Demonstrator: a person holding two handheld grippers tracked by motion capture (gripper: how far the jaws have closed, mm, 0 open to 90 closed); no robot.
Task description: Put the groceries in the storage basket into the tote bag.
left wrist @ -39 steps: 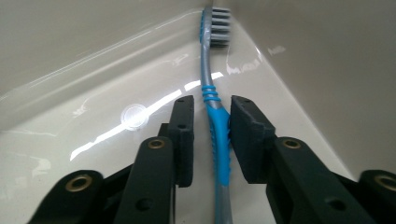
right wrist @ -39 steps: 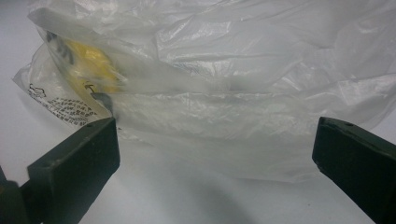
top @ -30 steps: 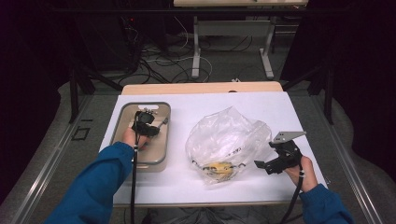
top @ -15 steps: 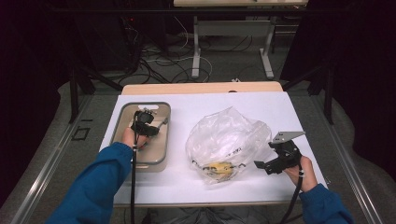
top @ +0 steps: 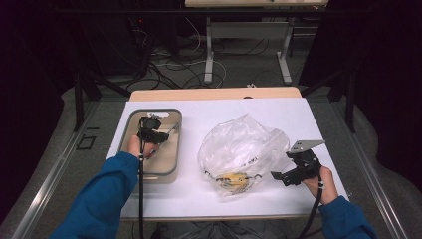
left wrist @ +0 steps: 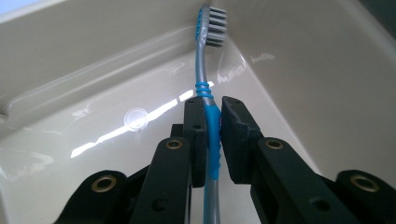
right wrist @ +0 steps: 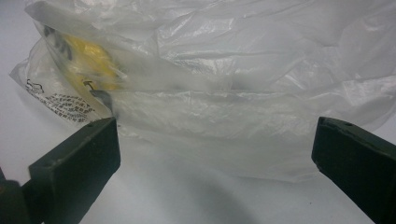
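My left gripper (left wrist: 208, 140) clamps the blue-and-grey plastic toothbrush (left wrist: 206, 84) over the beige tray (left wrist: 93, 70); my right gripper (right wrist: 215, 149) gapes before the clear plastic bag (right wrist: 243, 93).

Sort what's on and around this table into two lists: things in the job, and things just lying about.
In the job:
- toothbrush, clamped in the left gripper
- beige tray under it
- clear plastic bag with something yellow inside
- right gripper, jaws wide open, facing the bag

Lying about:
- white table cover
- cables on the floor behind
- far table's legs
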